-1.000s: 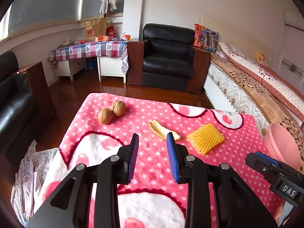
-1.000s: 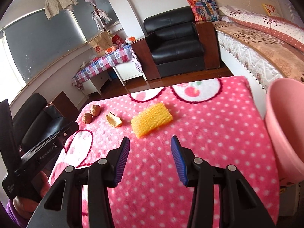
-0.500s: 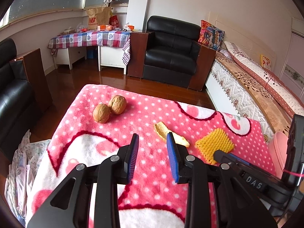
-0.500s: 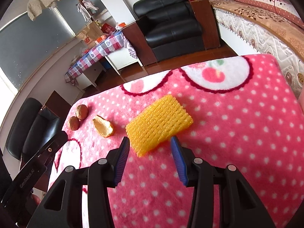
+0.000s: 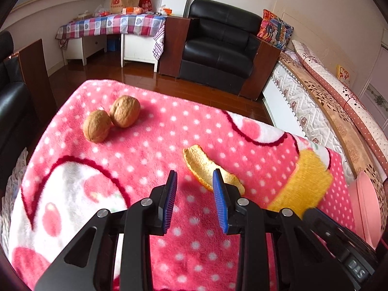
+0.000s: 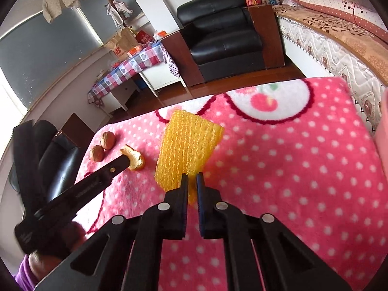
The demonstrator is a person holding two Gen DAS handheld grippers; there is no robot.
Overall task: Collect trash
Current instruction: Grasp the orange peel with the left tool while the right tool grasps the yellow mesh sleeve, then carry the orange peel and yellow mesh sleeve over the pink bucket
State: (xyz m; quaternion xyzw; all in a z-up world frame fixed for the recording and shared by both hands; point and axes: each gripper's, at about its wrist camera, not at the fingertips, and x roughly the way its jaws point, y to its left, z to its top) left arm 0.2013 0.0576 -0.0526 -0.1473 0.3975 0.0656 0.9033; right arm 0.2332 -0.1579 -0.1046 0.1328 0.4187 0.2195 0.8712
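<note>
A yellow foam net (image 6: 186,148) is pinched at its near corner by my right gripper (image 6: 192,181), which is shut on it; the net tilts up off the pink dotted blanket (image 6: 303,169). In the left wrist view the net (image 5: 303,184) looks blurred at the right. An orange peel (image 5: 203,167) lies just ahead of my left gripper (image 5: 195,181), which is open with nothing between its fingers; the right finger hides the peel's near end. The right wrist view shows the left gripper (image 6: 122,162) reaching the peel (image 6: 135,158). Two walnuts (image 5: 111,118) sit at the far left.
A pink bin (image 5: 366,206) stands off the blanket's right edge. Beyond the blanket (image 5: 157,145) are a wooden floor, a black armchair (image 5: 218,46), a checked-cloth table (image 5: 109,25) and a bed (image 5: 327,97). A black sofa (image 5: 9,101) is at the left.
My right gripper moved down and forward over the foam net, shut on its near corner, and the net now tilts up. My left gripper came forward and down towards the peel, still open.
</note>
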